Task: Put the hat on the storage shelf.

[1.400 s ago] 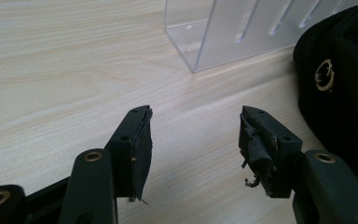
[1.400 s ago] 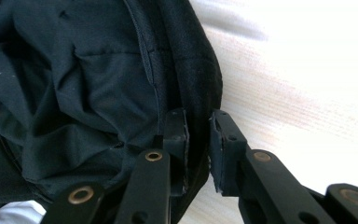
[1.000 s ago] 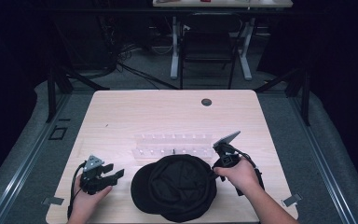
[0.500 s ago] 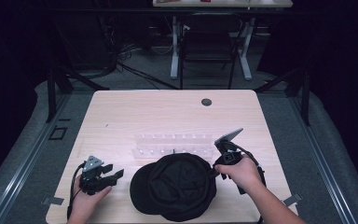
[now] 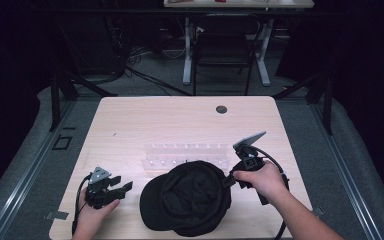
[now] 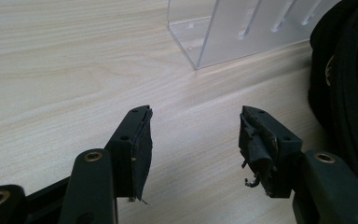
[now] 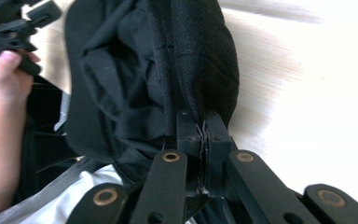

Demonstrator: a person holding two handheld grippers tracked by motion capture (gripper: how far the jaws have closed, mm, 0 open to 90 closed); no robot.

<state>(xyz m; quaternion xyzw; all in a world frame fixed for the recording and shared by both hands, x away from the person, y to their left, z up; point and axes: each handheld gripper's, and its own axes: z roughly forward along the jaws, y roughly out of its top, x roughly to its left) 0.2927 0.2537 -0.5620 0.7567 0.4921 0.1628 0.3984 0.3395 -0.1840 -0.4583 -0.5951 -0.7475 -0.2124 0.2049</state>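
Black cap (image 5: 187,202) is lying on the near middle of the table (image 5: 145,120), brim toward the person's left. The right tongs (image 5: 228,179) are clamped tight on the cap's right edge; in the right gripper view the two jaws are pressing together with a fold of black fabric pinched between them (image 7: 204,135), and the cap (image 7: 168,70) is hanging bunched beyond the tips. The right hand (image 5: 260,180) is gripping that tool at the cap's right side.

The left tongs (image 5: 122,187) are sitting at the near left of the table, well apart from the cap's brim, jaws standing wide open with nothing between them; in the left gripper view (image 6: 193,140) bare wood is showing in the gap. A clear plastic rack (image 5: 187,155) is standing just behind the cap, touching or nearly touching it. The left hand (image 5: 92,212) is resting low on the table edge.
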